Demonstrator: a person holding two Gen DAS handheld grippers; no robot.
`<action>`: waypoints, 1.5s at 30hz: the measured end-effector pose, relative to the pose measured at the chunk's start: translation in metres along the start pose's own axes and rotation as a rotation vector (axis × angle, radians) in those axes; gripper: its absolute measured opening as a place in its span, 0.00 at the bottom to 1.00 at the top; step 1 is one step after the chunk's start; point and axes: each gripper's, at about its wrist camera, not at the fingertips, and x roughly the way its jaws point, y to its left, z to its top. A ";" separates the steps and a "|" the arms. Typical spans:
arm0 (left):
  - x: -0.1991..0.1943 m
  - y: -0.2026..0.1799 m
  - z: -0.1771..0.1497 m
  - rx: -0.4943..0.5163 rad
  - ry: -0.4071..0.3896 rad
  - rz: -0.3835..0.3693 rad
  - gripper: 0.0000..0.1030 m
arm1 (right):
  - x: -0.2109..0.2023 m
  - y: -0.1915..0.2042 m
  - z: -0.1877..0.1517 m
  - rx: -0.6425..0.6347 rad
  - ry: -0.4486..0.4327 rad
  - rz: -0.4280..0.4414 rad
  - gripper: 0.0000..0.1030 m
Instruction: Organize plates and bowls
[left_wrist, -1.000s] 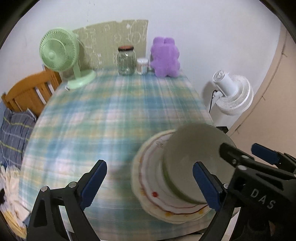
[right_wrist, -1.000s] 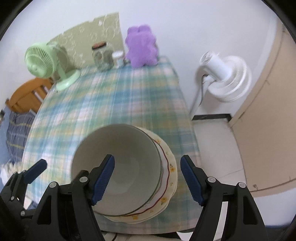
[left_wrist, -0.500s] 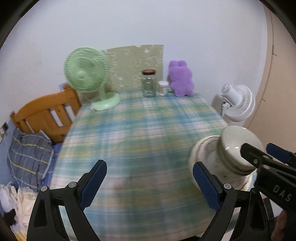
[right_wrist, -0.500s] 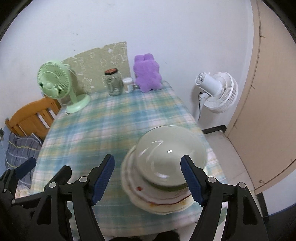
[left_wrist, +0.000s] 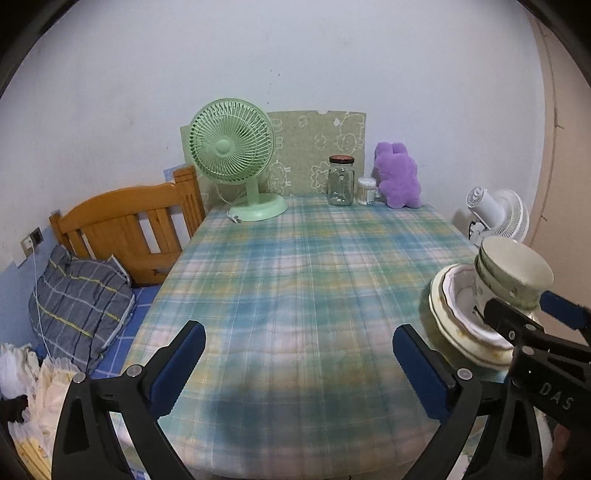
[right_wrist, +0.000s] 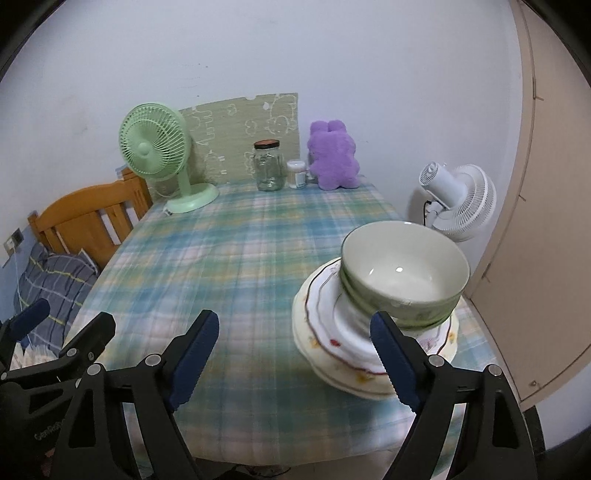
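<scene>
Both cams rode the grippers at the near table (left_wrist: 295, 280) edge, looking fwd and tilted down along the fingers toward the far wall. Left cam sat further left: bed (left_wrist: 125, 225) and pillow (left_wrist: 77, 295) big on its left, dish stack (left_wrist: 469, 317) at its right edge, close. Right cam sat nearer the stack (right_wrist: 369, 332), w/ the door (right_wrist: 554, 184) on its right. Shared: table, green fan (left_wrist: 232, 147) (right_wrist: 155, 147), jar (left_wrist: 340, 181) (right_wrist: 269, 166), purple toy (left_wrist: 397, 177) (right_wrist: 332, 155), white fan (left_wrist: 498, 218) (right_wrist: 461, 199).

Blue-green plaid tablecloth (right_wrist: 240, 251); pale green bowl (right_wrist: 404, 273), white inside, on cream plates (right_wrist: 321, 325) rimmed red at four o'clock; mint fan (right_wrist: 153, 147) at eleven, purple plush (right_wrist: 332, 155) at twelve.
</scene>
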 end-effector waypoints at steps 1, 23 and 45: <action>-0.002 0.001 -0.003 0.001 -0.007 0.005 1.00 | -0.001 0.002 -0.003 -0.003 -0.007 -0.003 0.84; -0.011 0.016 -0.026 -0.043 0.004 0.021 1.00 | -0.017 0.019 -0.031 -0.017 -0.054 -0.020 0.86; -0.015 0.018 -0.029 -0.071 0.013 0.003 1.00 | -0.024 0.018 -0.037 -0.017 -0.045 -0.030 0.88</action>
